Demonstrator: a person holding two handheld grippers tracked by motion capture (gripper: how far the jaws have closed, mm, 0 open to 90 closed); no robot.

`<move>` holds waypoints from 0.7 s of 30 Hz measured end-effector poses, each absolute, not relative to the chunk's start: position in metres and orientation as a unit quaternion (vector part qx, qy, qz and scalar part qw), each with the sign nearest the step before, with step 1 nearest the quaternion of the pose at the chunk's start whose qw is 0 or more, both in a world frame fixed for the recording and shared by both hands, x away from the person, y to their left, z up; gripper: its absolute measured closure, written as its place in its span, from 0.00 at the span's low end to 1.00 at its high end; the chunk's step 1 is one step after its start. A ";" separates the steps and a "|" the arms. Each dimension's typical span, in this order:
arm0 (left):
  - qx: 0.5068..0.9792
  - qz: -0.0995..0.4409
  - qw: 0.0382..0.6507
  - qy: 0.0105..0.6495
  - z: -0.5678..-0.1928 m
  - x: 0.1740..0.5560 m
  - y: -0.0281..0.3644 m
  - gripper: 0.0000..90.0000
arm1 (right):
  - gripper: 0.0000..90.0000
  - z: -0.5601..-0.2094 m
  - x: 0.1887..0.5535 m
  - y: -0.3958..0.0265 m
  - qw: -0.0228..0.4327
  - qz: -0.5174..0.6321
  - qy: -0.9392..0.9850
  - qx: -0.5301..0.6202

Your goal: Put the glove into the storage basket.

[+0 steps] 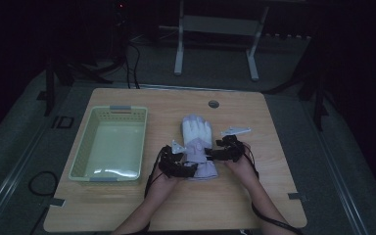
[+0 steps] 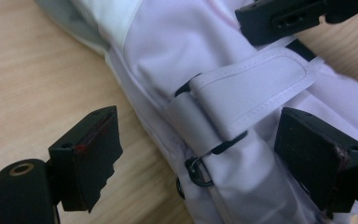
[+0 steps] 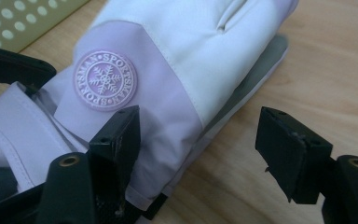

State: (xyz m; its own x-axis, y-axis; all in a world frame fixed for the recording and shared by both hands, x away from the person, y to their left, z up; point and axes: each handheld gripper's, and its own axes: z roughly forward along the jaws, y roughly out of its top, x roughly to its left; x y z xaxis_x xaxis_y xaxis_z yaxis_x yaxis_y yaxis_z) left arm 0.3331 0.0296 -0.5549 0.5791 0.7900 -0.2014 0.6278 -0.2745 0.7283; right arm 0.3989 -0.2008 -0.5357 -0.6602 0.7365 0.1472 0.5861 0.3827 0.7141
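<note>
A white ski glove (image 1: 197, 133) with a lavender cuff lies flat in the middle of the wooden table (image 1: 269, 196), fingers pointing away. My left gripper (image 1: 188, 169) is at the cuff's left side and stands open. Its jaws straddle the cuff's strap (image 2: 251, 88) and a small metal ring (image 2: 196, 170). At the cuff's right side my right gripper (image 1: 211, 155) is open too. One of its jaws rests over the lavender fabric below the round snowflake badge (image 3: 105, 80), the other over bare wood. Neither grips the glove (image 3: 182, 56).
A pale green plastic basket (image 1: 110, 110) stands empty on the table's left half, close to the glove. A round cable hole (image 1: 213, 104) sits near the far edge. A white frame's legs (image 1: 178, 54) stand on the floor beyond the table.
</note>
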 end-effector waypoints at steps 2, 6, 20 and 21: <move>0.790 0.083 0.404 0.453 -0.558 0.336 0.032 0.16 | 0.30 -0.539 0.401 -0.200 0.087 0.381 0.821 0.415; 0.793 0.068 0.400 0.454 -0.561 0.339 0.033 0.16 | 0.30 -0.545 0.404 -0.200 0.068 0.374 0.820 0.427; 0.798 0.010 0.408 0.444 -0.563 0.346 0.036 0.46 | 0.78 -0.550 0.405 -0.198 0.000 0.384 0.822 0.421; 0.800 0.016 0.404 0.443 -0.561 0.345 0.035 0.49 | 0.81 -0.548 0.403 -0.196 0.012 0.378 0.826 0.418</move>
